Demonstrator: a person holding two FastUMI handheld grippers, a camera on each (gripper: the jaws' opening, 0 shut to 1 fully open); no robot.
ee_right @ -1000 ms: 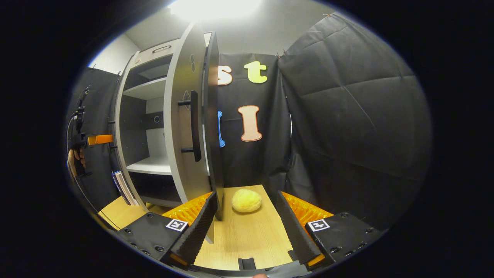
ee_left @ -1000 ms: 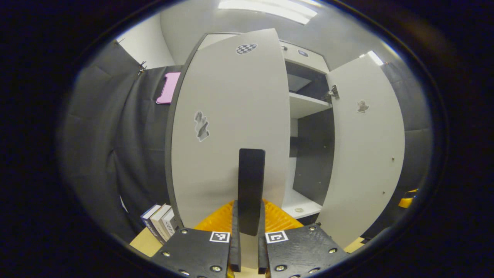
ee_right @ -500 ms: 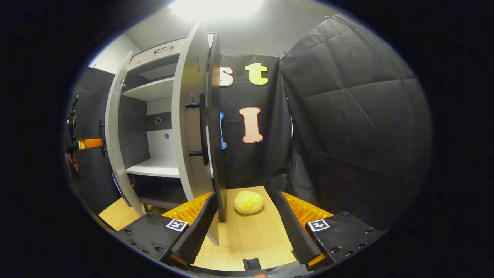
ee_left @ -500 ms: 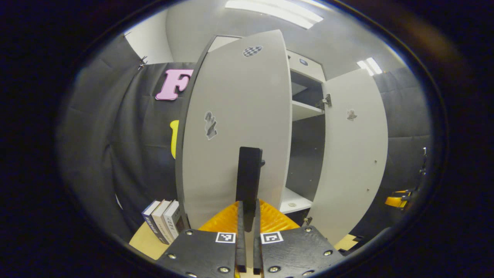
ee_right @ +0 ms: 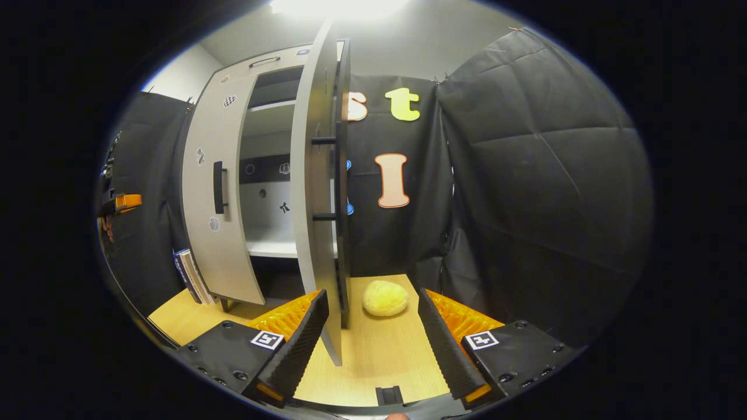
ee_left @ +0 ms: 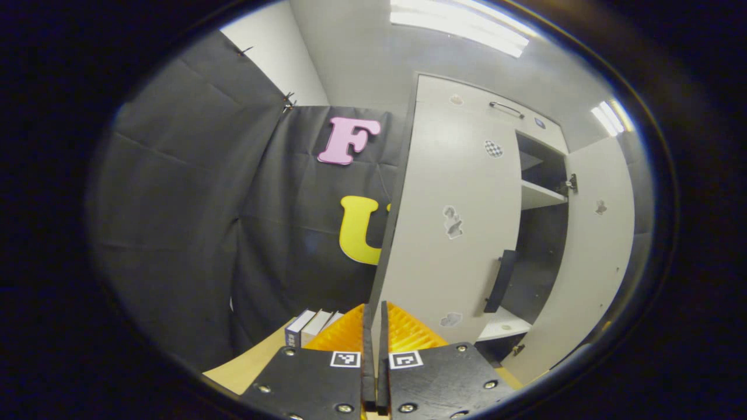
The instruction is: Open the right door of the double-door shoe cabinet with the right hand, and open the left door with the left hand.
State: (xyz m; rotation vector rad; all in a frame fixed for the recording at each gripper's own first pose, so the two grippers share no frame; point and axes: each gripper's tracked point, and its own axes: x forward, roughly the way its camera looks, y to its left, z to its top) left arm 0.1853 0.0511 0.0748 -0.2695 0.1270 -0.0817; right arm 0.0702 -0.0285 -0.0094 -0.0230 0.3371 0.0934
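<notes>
Left gripper [ee_left: 373, 326]: fingers together, holding nothing, pointed at wall left of cabinet [ee_left: 528, 122]. Books [ee_left: 309, 326] on table [ee_left: 251, 364] beside it. Left door [ee_left: 452, 233] part open, handle [ee_left: 501, 280] free. Right door [ee_right: 318, 192] swung wide, edge-on. Right gripper [ee_right: 373, 332]: fingers apart, empty. Yellow ball [ee_right: 385, 298] on table behind.

Black quilted cloth [ee_right: 525, 175] lines the booth on all sides. Pale grey ceiling [ee_left: 373, 64] above, lit by long strip lights [ee_left: 461, 26]. Light wood-grain counter [ee_right: 373, 350] underfoot. White wall corner [ee_left: 280, 52] shows above the cloth, upper left.
</notes>
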